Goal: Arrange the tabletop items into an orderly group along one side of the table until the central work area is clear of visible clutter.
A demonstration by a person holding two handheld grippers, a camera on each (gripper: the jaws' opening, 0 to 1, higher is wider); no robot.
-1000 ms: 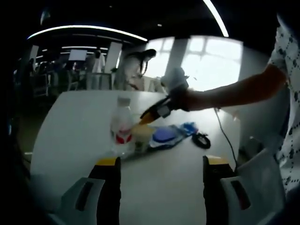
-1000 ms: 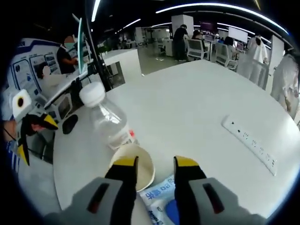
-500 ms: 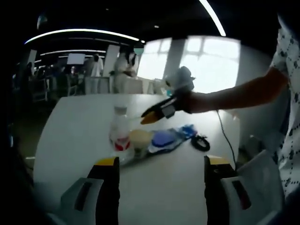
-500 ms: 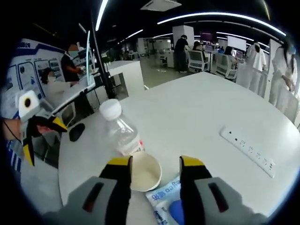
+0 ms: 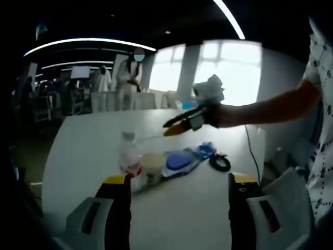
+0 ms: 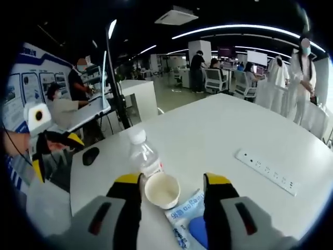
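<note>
Right gripper (image 6: 171,182) released above paper cup (image 6: 162,189); left gripper (image 5: 178,182) released, empty; water bottle (image 6: 144,156) touching cup; advise gentle rim pinch, avoid toppling bottle.

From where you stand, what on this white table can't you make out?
- Clear plastic bottle: label wording blurred, left gripper view.
- Blue-and-white packet: print too small; right gripper view's jaws cover its edges.
- Black coiled cable: too small to identify, left gripper view.
</note>
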